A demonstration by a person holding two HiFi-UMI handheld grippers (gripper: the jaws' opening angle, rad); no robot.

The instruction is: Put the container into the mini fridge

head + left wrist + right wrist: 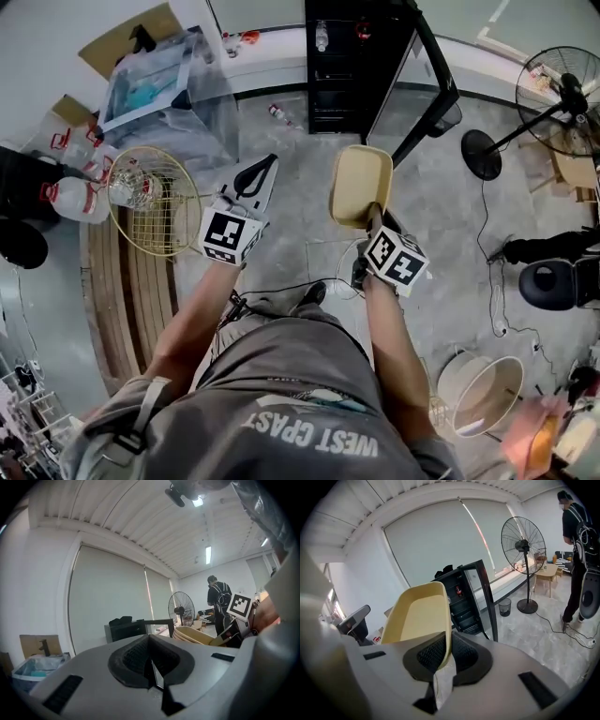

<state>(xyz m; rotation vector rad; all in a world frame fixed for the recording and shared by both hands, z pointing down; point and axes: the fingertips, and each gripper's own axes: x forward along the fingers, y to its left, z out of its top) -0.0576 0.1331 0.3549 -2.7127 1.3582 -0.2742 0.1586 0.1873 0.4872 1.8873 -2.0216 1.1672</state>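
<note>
A beige plastic container (361, 185) hangs in front of me over the floor, its near rim clamped between the pads of my right gripper (373, 217). In the right gripper view the container (422, 616) rises up from the shut jaws of that gripper (447, 653). Beyond it stands the black mini fridge (342, 66) with its glass door (427, 89) swung open; its shelves (464, 604) show. My left gripper (258, 173) is held to the left of the container, jaws together with nothing between them (151, 660).
A round wire basket (155, 202) lies on a wooden pallet (131, 291) at the left, beside water jugs (80, 199) and a plastic-lined bin (169, 89). A standing fan (562, 89) is at the right. A person (576, 536) stands beyond it. Cables (492, 281) cross the floor.
</note>
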